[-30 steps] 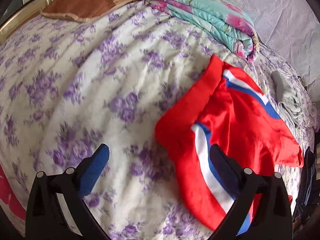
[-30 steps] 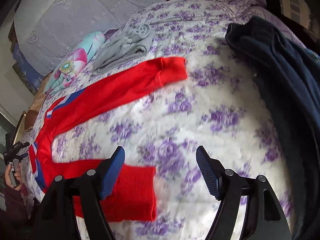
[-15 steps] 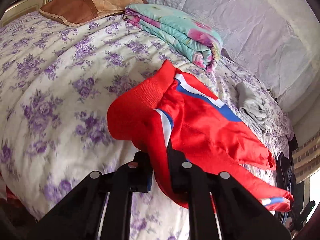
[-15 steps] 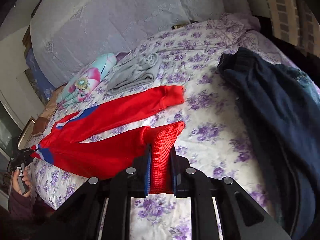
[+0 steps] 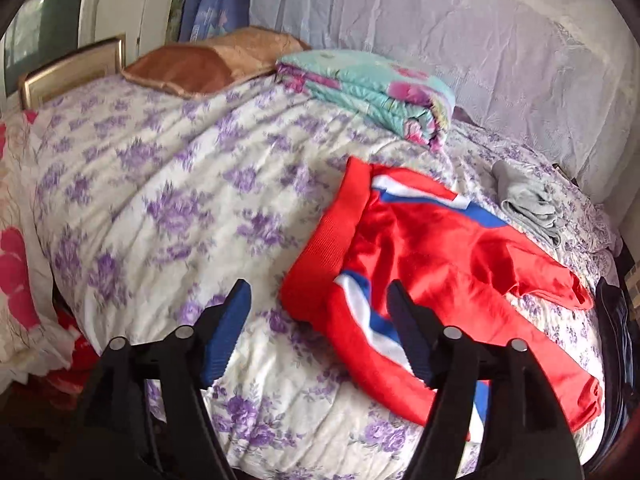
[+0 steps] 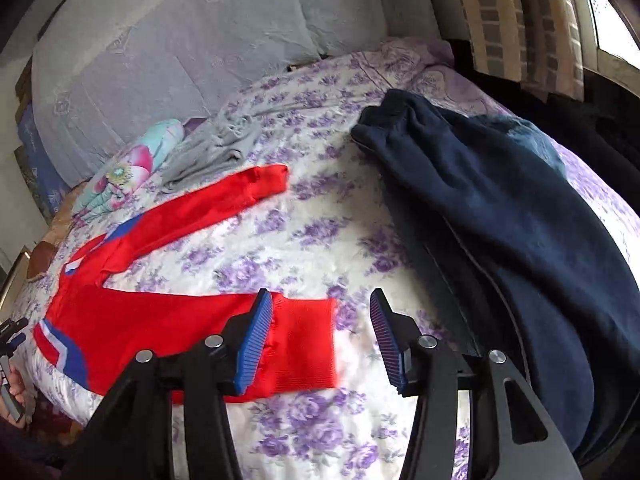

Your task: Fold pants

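Blue-padded fingers of the left tool point(image 5: 318, 332) stand spread wide above the bed point(image 5: 168, 208), gripping nothing; its left finger is over bare floral sheet, its right finger over the waist end of the red pants point(image 5: 432, 264), where the white and blue side stripe bends. The ribbed waistband runs up and away just beyond the gap between the fingers. To the left of the pants lies a broad stretch of bare sheet, reaching the near edge of the bed, where a cloth with pink flowers point(image 5: 16, 272) hangs down.

At the other end, the right tool point(image 6: 320, 340) is likewise spread and holds nothing — its left finger overlaps the ribbed cuff of the nearer leg, its right finger is over bare sheet just past the cuff. The two legs lie flat and splay apart, the far cuff well up the bed. A dark navy garment point(image 6: 500, 232) fills the right side, near the right finger.

Farther off are a grey folded garment point(image 5: 528, 204), a folded turquoise quilt point(image 5: 372, 92) and a brown pillow point(image 5: 188, 68) — all apart from the pants.
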Demonstrator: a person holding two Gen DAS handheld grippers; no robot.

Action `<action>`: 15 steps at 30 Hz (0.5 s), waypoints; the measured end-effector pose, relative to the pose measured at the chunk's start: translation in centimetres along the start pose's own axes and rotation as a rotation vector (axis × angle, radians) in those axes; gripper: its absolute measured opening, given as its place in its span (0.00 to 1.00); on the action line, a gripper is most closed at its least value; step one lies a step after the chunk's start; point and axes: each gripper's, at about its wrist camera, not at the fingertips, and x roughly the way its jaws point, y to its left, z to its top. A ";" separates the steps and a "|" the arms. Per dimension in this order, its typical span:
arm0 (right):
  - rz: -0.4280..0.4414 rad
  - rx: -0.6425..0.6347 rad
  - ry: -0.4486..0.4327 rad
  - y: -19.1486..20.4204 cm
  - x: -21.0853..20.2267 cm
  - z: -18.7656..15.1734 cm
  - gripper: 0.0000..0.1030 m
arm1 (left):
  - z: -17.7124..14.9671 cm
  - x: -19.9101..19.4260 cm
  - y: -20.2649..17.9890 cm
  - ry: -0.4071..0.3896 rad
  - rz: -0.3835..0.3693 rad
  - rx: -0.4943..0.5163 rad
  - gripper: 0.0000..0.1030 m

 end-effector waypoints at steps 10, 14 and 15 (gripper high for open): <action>-0.029 -0.037 0.238 1.8 7.6 -3.6 0.65 | -3.4 9.3 -1.2 0.175 0.021 0.075 0.93; 0.039 -0.060 0.208 4.0 6.2 -0.3 0.65 | -1.2 7.0 -0.9 0.163 -0.039 0.035 0.91; 0.049 -0.096 0.187 5.2 6.0 1.1 0.65 | -0.2 6.2 -1.1 0.136 -0.054 0.036 0.91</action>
